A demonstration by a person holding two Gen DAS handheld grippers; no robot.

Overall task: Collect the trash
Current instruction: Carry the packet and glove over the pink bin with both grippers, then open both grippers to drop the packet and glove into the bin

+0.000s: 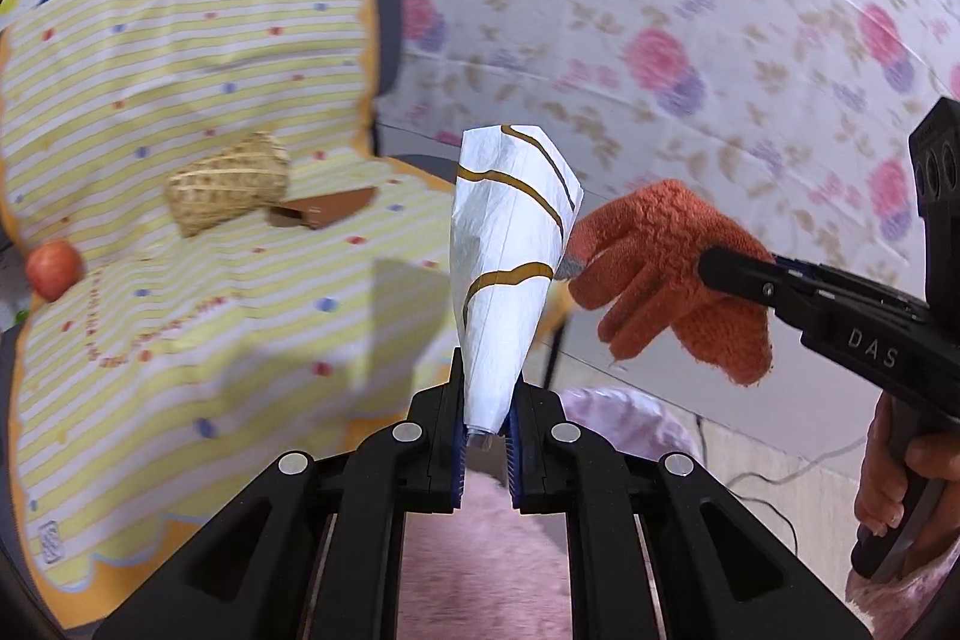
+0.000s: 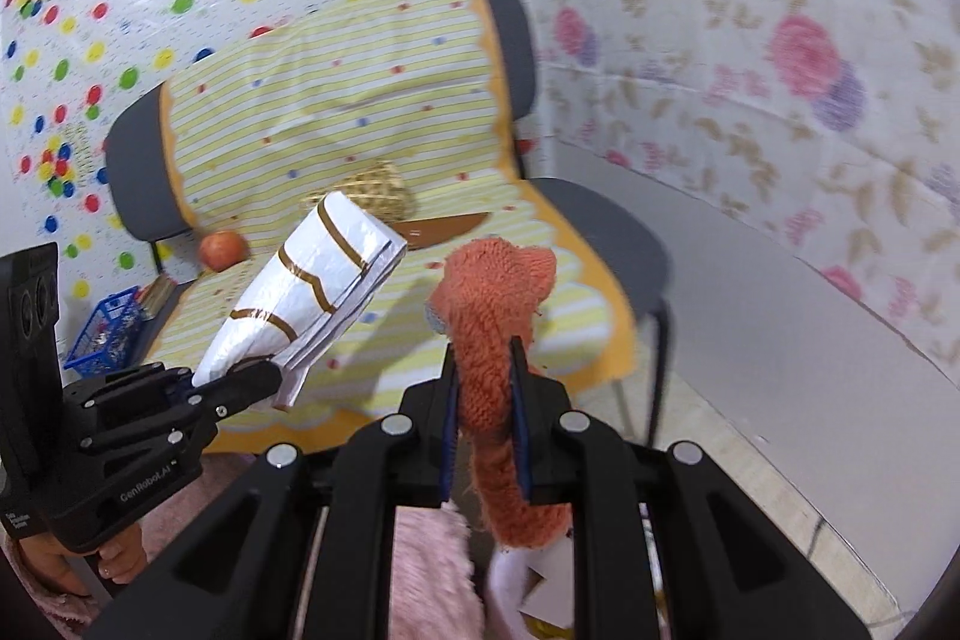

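My left gripper (image 1: 487, 433) is shut on a white wrapper with brown lines (image 1: 510, 256), held upright in the air; the wrapper also shows in the right wrist view (image 2: 300, 295), with the left gripper (image 2: 240, 385) below it. My right gripper (image 2: 485, 382) is shut on an orange knit glove (image 2: 495, 304), also in the air; in the left wrist view the glove (image 1: 660, 274) hangs from the right gripper (image 1: 720, 271) just right of the wrapper. Both are held in front of a chair.
A chair covered by a yellow striped cloth (image 2: 360, 112) holds a wicker basket (image 1: 225, 184), a brown flat piece (image 1: 324, 211) and an apple (image 1: 54, 271). A blue crate (image 2: 108, 331) stands on the floor at left. Floral sheeting (image 2: 780, 70) lines the right wall.
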